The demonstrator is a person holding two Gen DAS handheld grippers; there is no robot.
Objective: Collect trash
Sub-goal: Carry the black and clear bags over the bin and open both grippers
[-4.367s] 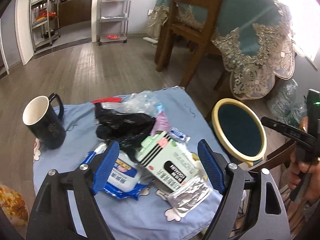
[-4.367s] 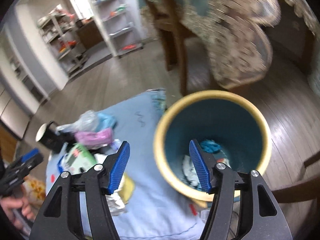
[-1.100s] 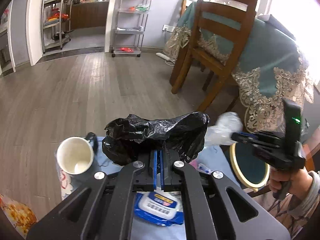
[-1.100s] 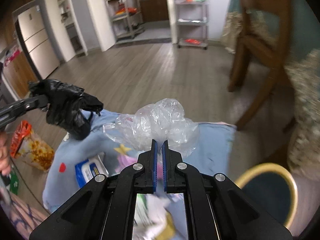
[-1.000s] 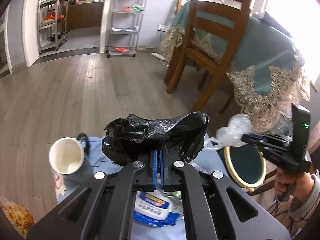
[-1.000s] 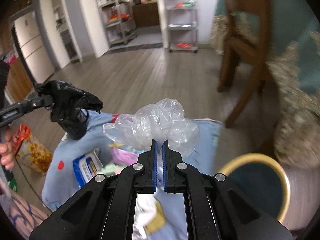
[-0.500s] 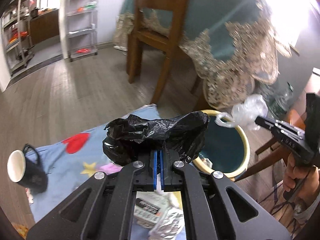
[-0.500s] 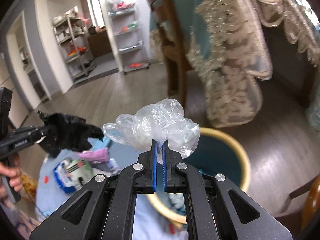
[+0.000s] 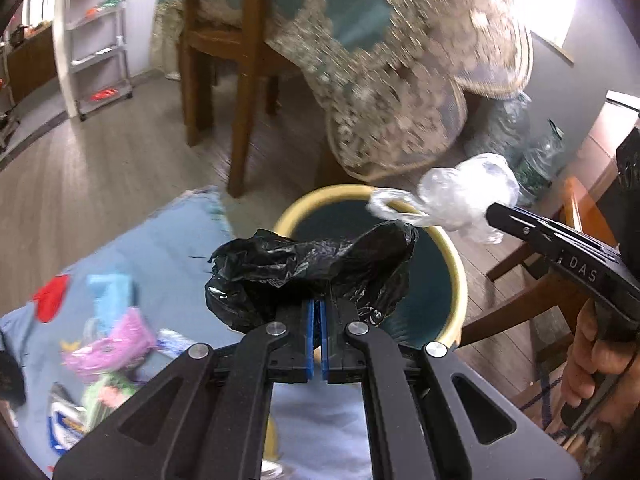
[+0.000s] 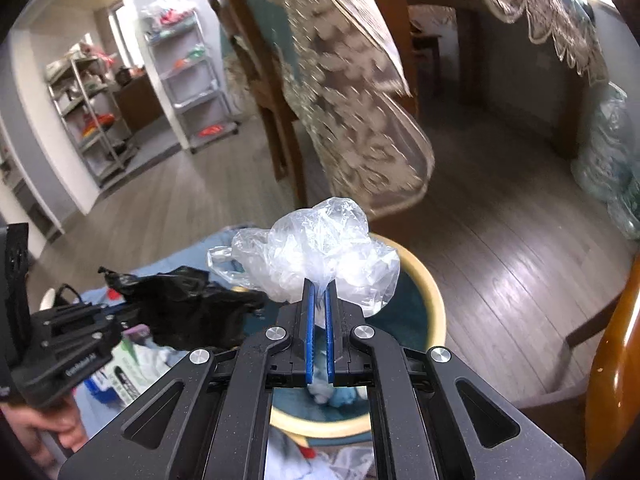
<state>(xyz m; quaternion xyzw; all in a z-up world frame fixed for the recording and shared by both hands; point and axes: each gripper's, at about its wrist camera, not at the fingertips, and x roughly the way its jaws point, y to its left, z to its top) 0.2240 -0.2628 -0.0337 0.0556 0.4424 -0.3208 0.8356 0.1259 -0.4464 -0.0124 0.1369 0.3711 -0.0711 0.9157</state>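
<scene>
Left wrist view: both grippers hang over the bin mouth, each carrying one crumpled bag.
Blue cloth (image 9: 168,248): the largest carrier, covering the low surface; the bin stands just off its far right edge.
Bin (image 9: 456,272): yellow-rimmed, teal inside, open-topped, with some scraps already at the bottom in the right wrist view (image 10: 434,308).
Black bag (image 9: 312,268): clamped in the left gripper (image 9: 317,322), whose jaws are pressed tight on a fold; the bulk sits above the near-left part of the rim.
Clear bag (image 9: 468,196): pinched in the right gripper (image 10: 318,316), jaws clenched on its tail; it hangs over the far right of the rim, apart from the black bag.
Leftover trash: a pink wrapper (image 9: 116,340) and a wipes pack (image 9: 64,420) lie toward the cloth's near left corner.
Step in hand: carrying, judged nearly done; the drop is not yet made.
Next move: each jaw needs to part with its bag squarely above the opening, the black one brought a little further in from the rim.
Room: open above the bin; a chair leg (image 9: 244,132) and a hanging lace tablecloth (image 9: 400,92) stand behind it, another wooden chair (image 10: 612,360) close on the right.
Risk: light film may cling to the pads or drift outside the rim.
</scene>
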